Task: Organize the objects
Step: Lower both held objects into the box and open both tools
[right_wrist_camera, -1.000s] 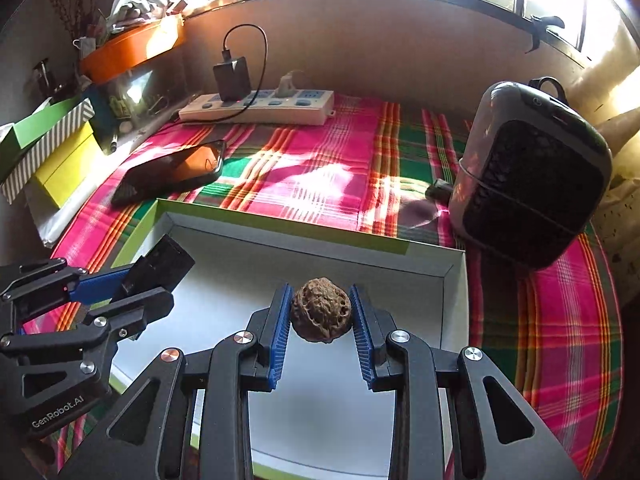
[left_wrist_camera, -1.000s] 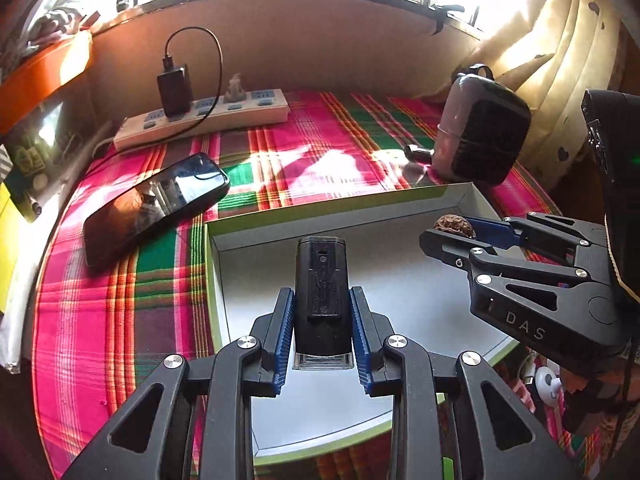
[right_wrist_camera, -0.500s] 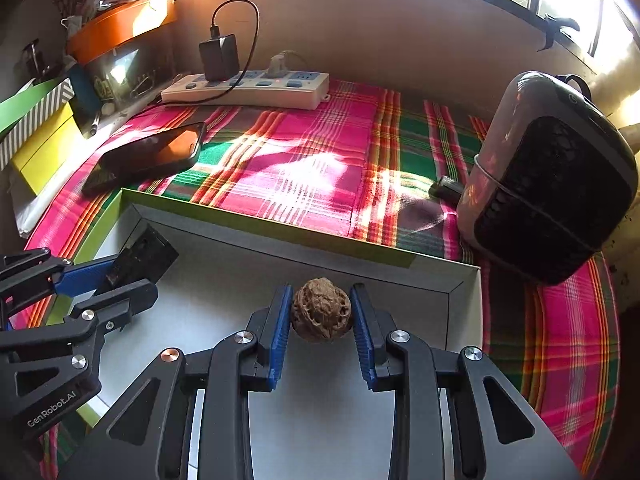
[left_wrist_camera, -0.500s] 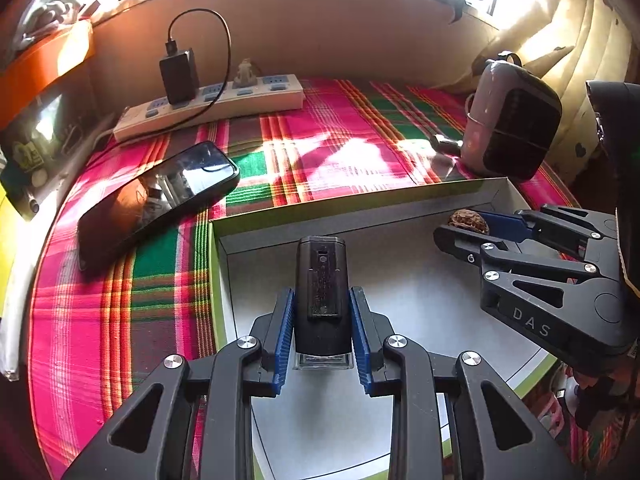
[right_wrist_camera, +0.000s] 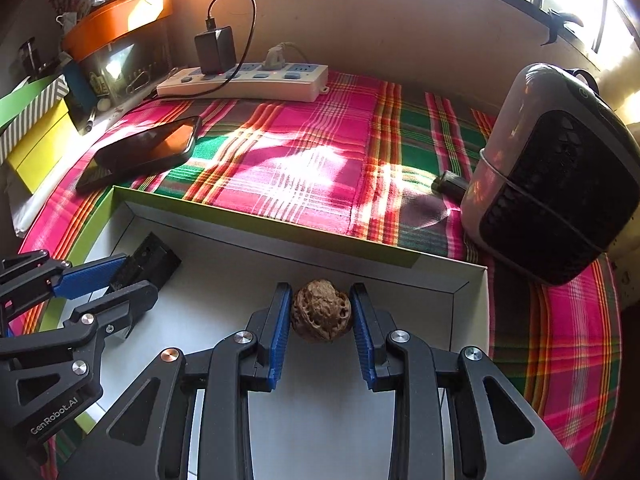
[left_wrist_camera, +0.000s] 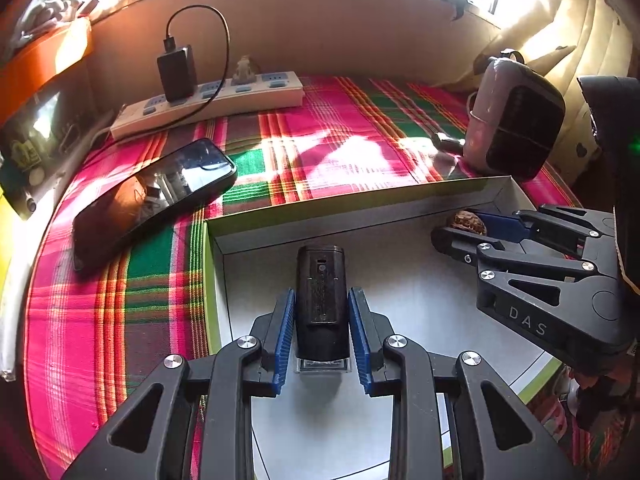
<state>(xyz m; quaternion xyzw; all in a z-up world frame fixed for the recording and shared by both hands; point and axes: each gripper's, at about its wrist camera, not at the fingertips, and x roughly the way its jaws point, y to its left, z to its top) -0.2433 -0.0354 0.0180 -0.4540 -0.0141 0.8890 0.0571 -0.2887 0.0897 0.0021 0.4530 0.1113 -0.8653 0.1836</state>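
Over the open white box (left_wrist_camera: 400, 208) with its green outer edge, we hold both grippers tilted downward. Our left gripper (left_wrist_camera: 322, 320) has its jaws closed narrowly on a small black device (left_wrist_camera: 320, 292), the blue pads pressing on its two long sides; a clear base shows at its near end, and it hangs above the white floor of the box toward the left wall. In the right wrist view the same device (right_wrist_camera: 150, 260) sticks out past the blue pads near the box's left corner.

Our right gripper (right_wrist_camera: 322, 320) has its jaws a little wider, clamped on a wrinkled brown walnut (right_wrist_camera: 321, 311), both pads touching its sides. It sits above the box floor close to the far wall, toward the right corner. From the left wrist view we see that walnut (left_wrist_camera: 466, 220) only partly, tucked between the right gripper's fingers.

The box rests on a desk covered with a pink, green and red plaid cloth (right_wrist_camera: 312, 152). Beyond the box, on the cloth, a black phone (left_wrist_camera: 152, 196) lies flat to the left. A white power strip (right_wrist_camera: 244, 82) with a black charger (right_wrist_camera: 215, 50) plugged in lies along the back wall. A grey and black small heater (right_wrist_camera: 556, 184) stands at the right, just beside the box's far right corner.
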